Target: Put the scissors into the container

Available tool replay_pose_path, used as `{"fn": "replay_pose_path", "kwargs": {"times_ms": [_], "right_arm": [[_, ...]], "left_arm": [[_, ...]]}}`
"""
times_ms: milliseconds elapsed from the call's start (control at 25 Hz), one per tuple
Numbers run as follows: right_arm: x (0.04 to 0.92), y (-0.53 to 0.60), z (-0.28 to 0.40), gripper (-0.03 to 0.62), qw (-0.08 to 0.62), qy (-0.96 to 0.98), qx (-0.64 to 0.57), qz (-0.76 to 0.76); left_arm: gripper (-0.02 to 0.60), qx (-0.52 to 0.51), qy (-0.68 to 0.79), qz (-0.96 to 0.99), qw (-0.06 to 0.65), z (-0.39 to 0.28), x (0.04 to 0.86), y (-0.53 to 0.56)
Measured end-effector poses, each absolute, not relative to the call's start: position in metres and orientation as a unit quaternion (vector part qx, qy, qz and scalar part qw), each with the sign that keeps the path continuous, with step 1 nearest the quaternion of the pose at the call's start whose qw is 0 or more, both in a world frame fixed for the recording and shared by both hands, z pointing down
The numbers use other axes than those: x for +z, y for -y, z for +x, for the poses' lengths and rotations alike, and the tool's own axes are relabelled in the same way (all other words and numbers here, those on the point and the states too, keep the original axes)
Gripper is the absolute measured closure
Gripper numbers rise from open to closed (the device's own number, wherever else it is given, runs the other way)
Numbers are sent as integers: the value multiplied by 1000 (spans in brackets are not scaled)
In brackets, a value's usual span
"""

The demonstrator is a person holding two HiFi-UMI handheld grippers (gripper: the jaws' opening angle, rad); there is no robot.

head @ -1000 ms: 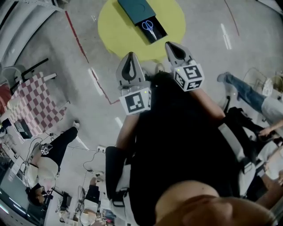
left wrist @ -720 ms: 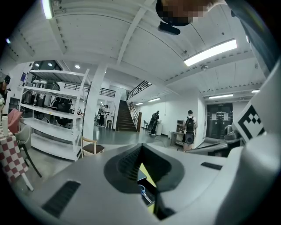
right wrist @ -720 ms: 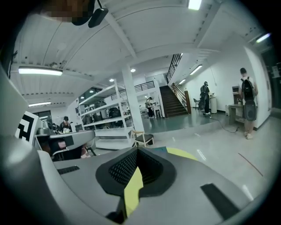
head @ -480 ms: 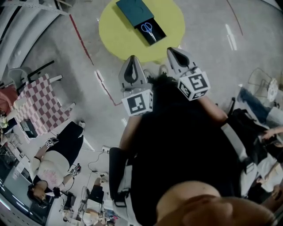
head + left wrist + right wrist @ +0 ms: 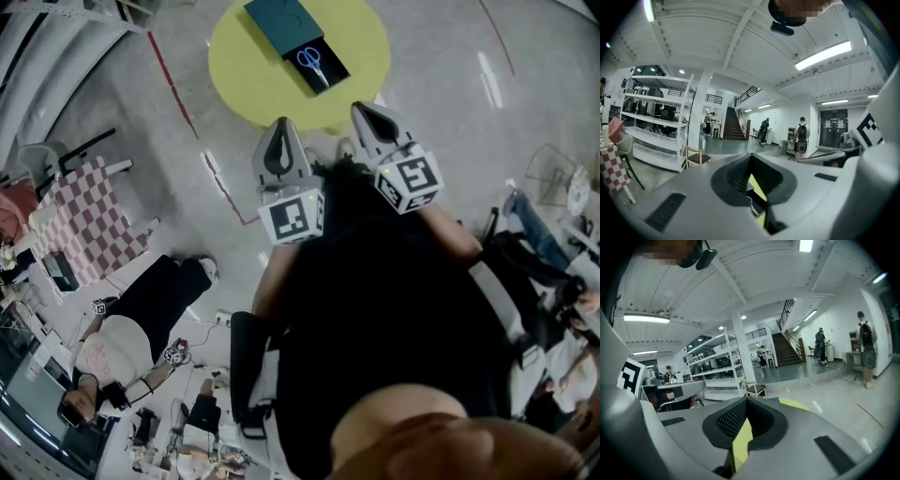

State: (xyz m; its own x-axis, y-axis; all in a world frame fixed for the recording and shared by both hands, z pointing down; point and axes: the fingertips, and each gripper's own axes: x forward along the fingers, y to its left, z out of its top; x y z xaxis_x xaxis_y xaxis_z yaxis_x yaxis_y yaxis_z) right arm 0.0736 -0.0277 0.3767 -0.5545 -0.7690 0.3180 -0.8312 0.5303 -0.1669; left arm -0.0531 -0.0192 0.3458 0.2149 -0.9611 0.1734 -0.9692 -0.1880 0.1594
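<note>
on the far side of the yellow round table [image 5: 246,82], at the top of the head view, the scissors [image 5: 313,65] lie inside the open black end [image 5: 336,66] of the dark teal container [image 5: 279,22], so the task looks done or all but done. their long axis runs along the box's length, blue handle loops toward the covered teal end, blades pointing back toward the person and a little to the right. both grippers are held low and close to the body, well short of the table's near edge. the scissors lie ahead of them and between their lines. the right gripper [image 5: 364,111] seems a shade nearer than the left gripper [image 5: 279,131], though there is little in it. each pair of jaws is pressed together at the tips with nothing held; through the hollow behind the left tips a sliver of yellow table and dark box shows, and behind the right tips only yellow. if the scissors needed nudging, i judge the reach would go forward over the table edge, coming in along the blades.
</note>
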Motion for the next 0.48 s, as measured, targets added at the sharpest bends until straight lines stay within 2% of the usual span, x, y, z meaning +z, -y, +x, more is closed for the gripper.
{"fn": "replay_pose_path", "kwargs": {"times_ms": [480], "right_arm": [[382, 20, 76, 595, 105, 868, 159, 459]], "left_arm": [[583, 19, 626, 771, 120, -50, 348, 13]]}}
